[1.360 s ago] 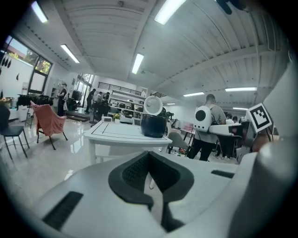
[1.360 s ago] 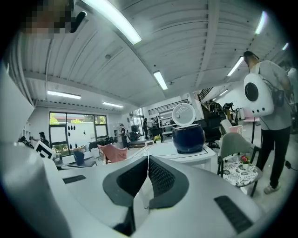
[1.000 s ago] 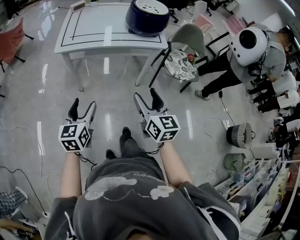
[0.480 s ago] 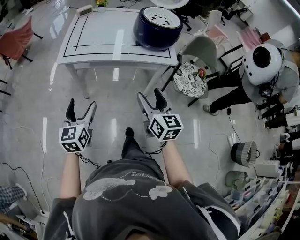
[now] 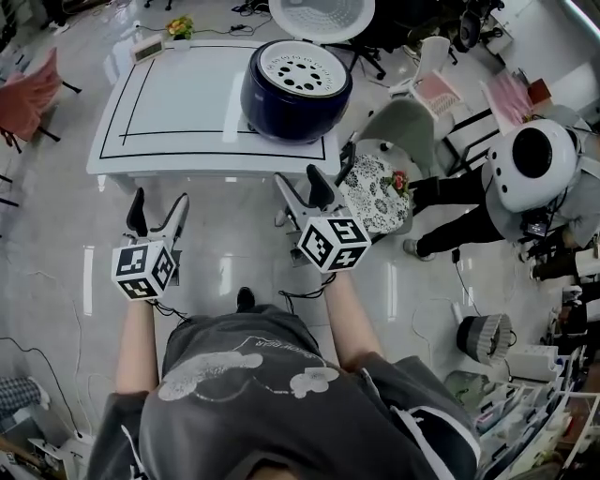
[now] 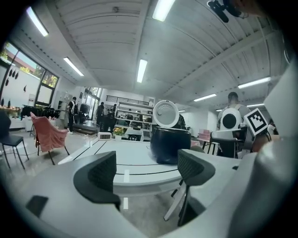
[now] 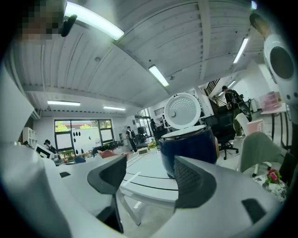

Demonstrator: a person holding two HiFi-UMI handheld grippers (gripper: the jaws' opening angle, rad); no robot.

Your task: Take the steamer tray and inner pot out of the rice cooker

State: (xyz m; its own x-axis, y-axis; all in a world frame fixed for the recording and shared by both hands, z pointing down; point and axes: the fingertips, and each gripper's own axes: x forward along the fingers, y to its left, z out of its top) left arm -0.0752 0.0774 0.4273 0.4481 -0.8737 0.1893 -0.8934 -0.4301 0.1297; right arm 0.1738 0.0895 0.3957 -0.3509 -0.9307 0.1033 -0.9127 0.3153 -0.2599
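A dark blue rice cooker (image 5: pixel 296 94) stands on the white table (image 5: pixel 178 103), near its right front edge, with its round lid (image 5: pixel 322 17) swung up. A white steamer tray (image 5: pixel 296 70) with holes fills its mouth and hides the inner pot. My left gripper (image 5: pixel 155 208) is open and empty, short of the table's front edge. My right gripper (image 5: pixel 305 190) is open and empty too, just below the cooker. The left gripper view shows the cooker (image 6: pixel 170 144) beyond the open left gripper (image 6: pixel 146 172). In the right gripper view the cooker (image 7: pixel 188 146) looms past the open right gripper (image 7: pixel 149 176).
A grey chair with a floral cushion (image 5: pixel 380 187) stands right of the table's corner, close to my right gripper. A person in a white helmet (image 5: pixel 534 169) crouches farther right. A small clock (image 5: pixel 145 52) and flowers (image 5: pixel 180 26) sit at the table's far edge. A red chair (image 5: pixel 28 94) is at left.
The table and cooker have come much closer and lower in the head view. Both grippers moved forward toward the table's front edge, still open and empty.
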